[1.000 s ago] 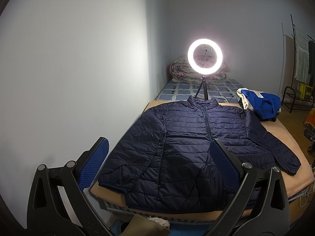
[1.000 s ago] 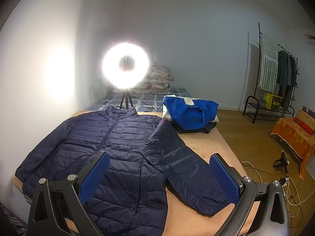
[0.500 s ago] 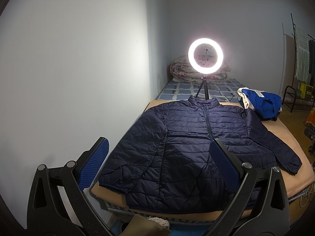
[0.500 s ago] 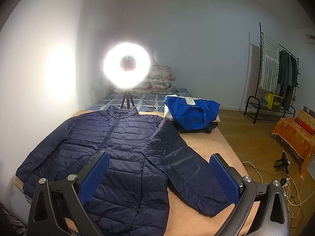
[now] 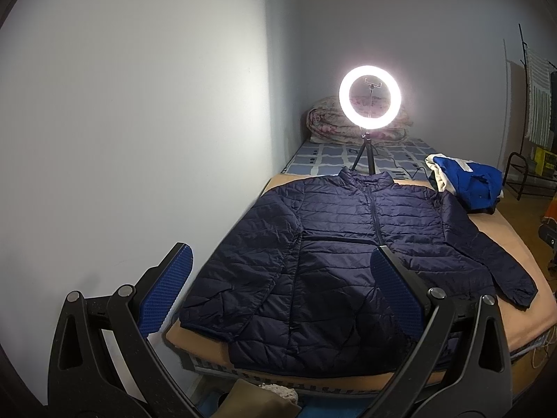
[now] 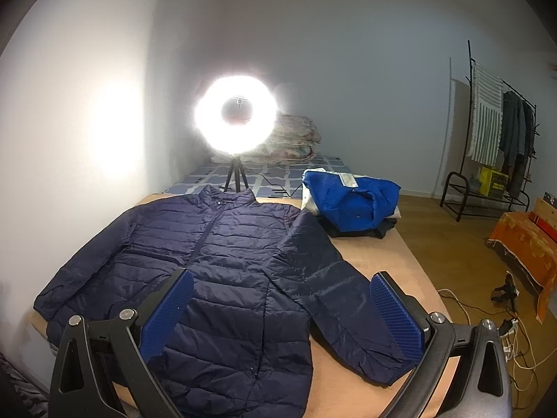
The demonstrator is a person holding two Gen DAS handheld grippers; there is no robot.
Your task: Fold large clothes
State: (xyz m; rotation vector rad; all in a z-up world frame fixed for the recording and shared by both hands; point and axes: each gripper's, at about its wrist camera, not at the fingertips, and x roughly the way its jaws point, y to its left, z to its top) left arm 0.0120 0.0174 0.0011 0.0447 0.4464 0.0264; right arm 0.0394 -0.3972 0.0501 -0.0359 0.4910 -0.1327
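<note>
Navy jacket (image 5: 348,257) flat on bed (image 5: 515,244), zipped, sleeves spread, no fold made yet. Left gripper (image 5: 278,289) wide open, empty, above hem; right gripper (image 6: 282,310) wide open, empty, over right sleeve. All folding left.

I see a bed (image 5: 501,230) with a tan cover carrying a navy puffer jacket (image 5: 348,244) spread flat. Behind the jacket's collar stands a ring light (image 5: 369,97); just beside its right shoulder sits a blue clothes pile (image 5: 470,183).
</note>
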